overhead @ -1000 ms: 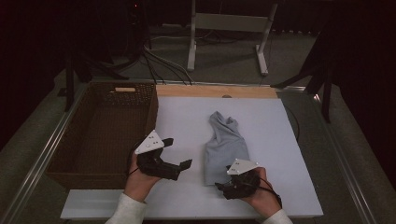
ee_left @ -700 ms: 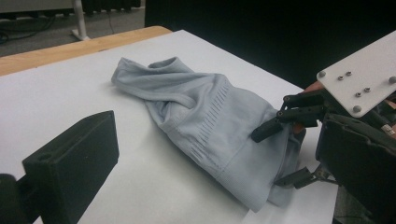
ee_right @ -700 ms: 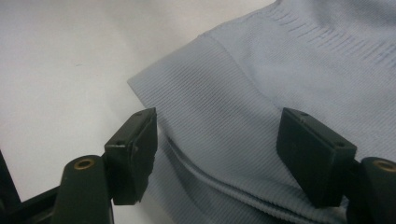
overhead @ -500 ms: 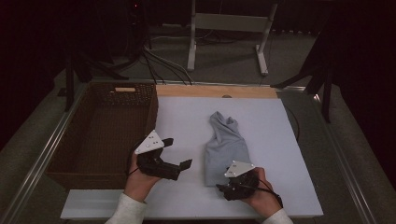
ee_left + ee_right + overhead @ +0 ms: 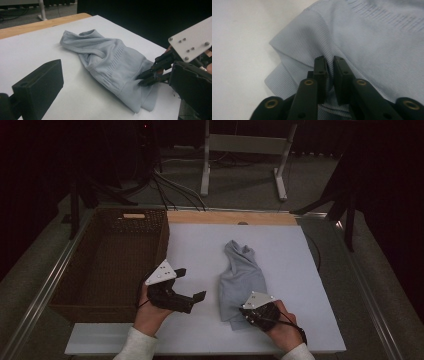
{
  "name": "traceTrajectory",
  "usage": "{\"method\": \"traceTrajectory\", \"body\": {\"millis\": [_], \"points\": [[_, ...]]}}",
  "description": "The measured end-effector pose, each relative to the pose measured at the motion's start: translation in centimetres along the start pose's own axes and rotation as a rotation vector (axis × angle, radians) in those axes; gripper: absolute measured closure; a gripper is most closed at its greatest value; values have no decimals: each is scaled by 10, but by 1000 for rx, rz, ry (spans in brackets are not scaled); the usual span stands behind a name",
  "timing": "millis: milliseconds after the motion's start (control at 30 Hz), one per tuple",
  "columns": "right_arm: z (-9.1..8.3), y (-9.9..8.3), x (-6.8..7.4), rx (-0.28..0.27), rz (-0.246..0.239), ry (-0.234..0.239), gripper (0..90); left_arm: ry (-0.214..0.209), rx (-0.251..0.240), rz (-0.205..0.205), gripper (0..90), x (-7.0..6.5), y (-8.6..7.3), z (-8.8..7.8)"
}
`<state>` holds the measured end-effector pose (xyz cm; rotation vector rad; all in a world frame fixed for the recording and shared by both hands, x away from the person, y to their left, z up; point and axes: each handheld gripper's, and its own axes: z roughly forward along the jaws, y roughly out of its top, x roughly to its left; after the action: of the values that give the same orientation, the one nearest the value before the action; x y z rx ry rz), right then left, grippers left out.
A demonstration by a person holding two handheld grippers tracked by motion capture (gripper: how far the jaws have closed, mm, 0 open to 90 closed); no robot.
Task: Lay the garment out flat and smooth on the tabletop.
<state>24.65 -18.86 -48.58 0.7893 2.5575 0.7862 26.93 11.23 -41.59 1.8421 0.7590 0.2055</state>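
We pinch the near edge of the grey garment (image 5: 241, 279) with our right gripper (image 5: 330, 65), its jaws just closed on a fold of cloth, mid-board (image 5: 300, 270). Our left gripper (image 5: 191, 289) gapes wide beside the basket (image 5: 162, 237). Bare white board surrounds the cloth.

Pale grey ribbed garment (image 5: 242, 281), perhaps a sock, lies crumpled on white tabletop (image 5: 300, 270).

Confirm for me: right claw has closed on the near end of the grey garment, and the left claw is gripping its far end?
Not quite. The left claw is open and clear of the grey garment, per the high view. The right claw is pinching its near end.
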Motion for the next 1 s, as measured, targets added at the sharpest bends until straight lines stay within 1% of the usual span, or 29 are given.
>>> {"method": "traceTrajectory", "body": {"millis": [200, 333, 533, 600, 867, 933, 1000], "points": [[-8, 1, -6, -38, 41, -10, 827, 2, 0, 1, 3, 0, 0, -1], [-15, 0, -13, -75, 84, -13, 827, 3, 0, 1, 3, 0, 0, -1], [-25, -4, -26, -117, 144, -40, 826, 2, 0, 1, 3, 0, 0, 0], [-29, -5, -31, -129, 162, -56, 826, 2, 0, 1, 3, 0, 0, 0], [-41, -15, -49, -152, 239, -91, 823, 1, 3, 3, 3, 0, 0, 0], [-44, -17, -53, -158, 252, -100, 823, 1, 5, 4, 3, 0, 0, 1], [-46, -19, -56, -159, 277, -112, 822, 0, 4, 4, 3, 0, 0, 1]]}}
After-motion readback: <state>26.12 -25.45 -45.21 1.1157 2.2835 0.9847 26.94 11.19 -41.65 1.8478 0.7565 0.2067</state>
